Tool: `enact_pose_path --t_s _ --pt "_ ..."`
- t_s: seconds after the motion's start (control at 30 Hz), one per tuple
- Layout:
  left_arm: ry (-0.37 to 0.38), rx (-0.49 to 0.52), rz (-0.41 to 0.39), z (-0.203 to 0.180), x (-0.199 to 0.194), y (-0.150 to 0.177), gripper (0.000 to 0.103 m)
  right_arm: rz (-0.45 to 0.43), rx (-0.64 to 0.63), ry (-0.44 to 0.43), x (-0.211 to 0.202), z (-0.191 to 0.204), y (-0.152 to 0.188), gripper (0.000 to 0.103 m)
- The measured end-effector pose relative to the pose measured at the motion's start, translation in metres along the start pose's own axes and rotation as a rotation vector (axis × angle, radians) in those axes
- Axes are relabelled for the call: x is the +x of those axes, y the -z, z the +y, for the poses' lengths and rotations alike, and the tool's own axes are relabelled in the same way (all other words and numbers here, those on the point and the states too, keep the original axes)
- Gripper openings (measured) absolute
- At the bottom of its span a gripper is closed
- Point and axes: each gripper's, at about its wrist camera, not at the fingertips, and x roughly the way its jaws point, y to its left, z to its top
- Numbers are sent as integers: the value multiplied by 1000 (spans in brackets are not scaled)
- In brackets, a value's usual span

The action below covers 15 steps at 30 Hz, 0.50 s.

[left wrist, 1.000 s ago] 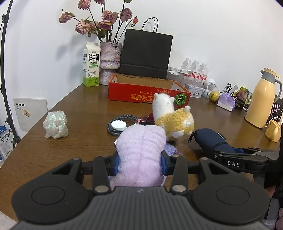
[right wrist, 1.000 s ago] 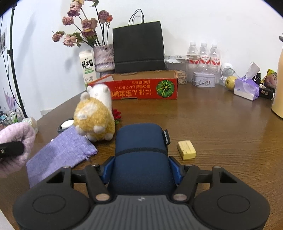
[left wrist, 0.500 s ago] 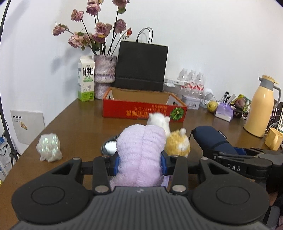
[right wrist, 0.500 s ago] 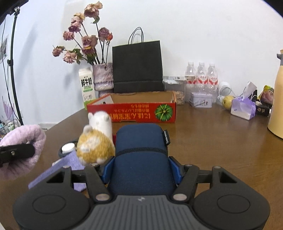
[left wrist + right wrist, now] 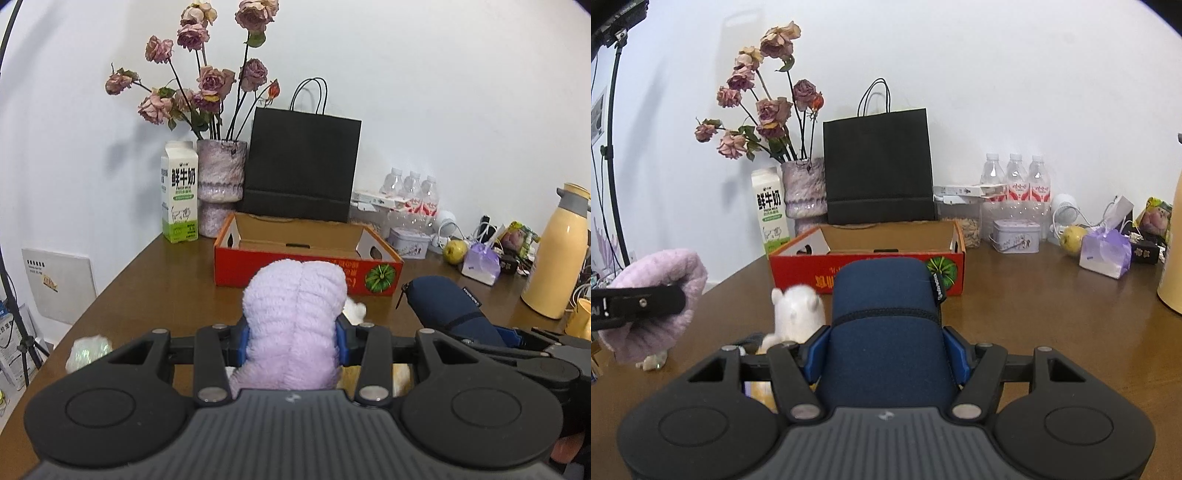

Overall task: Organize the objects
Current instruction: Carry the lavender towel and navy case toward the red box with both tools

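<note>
While both grippers hang above the brown tabletop (image 5: 122, 291), each one has its hands full: the left gripper (image 5: 291, 328) has its jaws clenched on a fluffy lilac plush (image 5: 295, 317), blue pads pressed into its sides, and the right gripper (image 5: 884, 350) has its jaws clamped on a navy zip pouch (image 5: 884, 314), which stands up between the pads with its small side tag on the right. From the right wrist view the lilac plush shows again at the far left, raised off the tabletop with the black finger of the other tool across it. Just ahead of both loads sits the red cardboard box (image 5: 306, 273), open at the top, brown inside, a green pumpkin printed on its near wall; nothing can be seen in the part of it that shows. Between the grippers and the box a white plush animal (image 5: 798, 310) stands on the tabletop, just left of the navy pouch and partly hidden by it. Behind the box, against the wall, a black paper bag (image 5: 301, 166) stands upright, with a vase of dried roses (image 5: 221, 184) and a milk carton (image 5: 179, 192) to its left. Off to the right are water bottles (image 5: 1015, 181), a small tin (image 5: 1015, 236), a yellow-green fruit (image 5: 1073, 236) and a yellow thermos jug (image 5: 559, 258). A crumpled iridescent wad (image 5: 88, 352) lies near the left edge.
</note>
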Motion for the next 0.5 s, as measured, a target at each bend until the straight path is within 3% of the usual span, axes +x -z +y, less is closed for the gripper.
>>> enact_pose_path --t_s 0.5 --pt "-1 -33 -42 -1 55 -47 42 -52 34 10 44 4 -37 62"
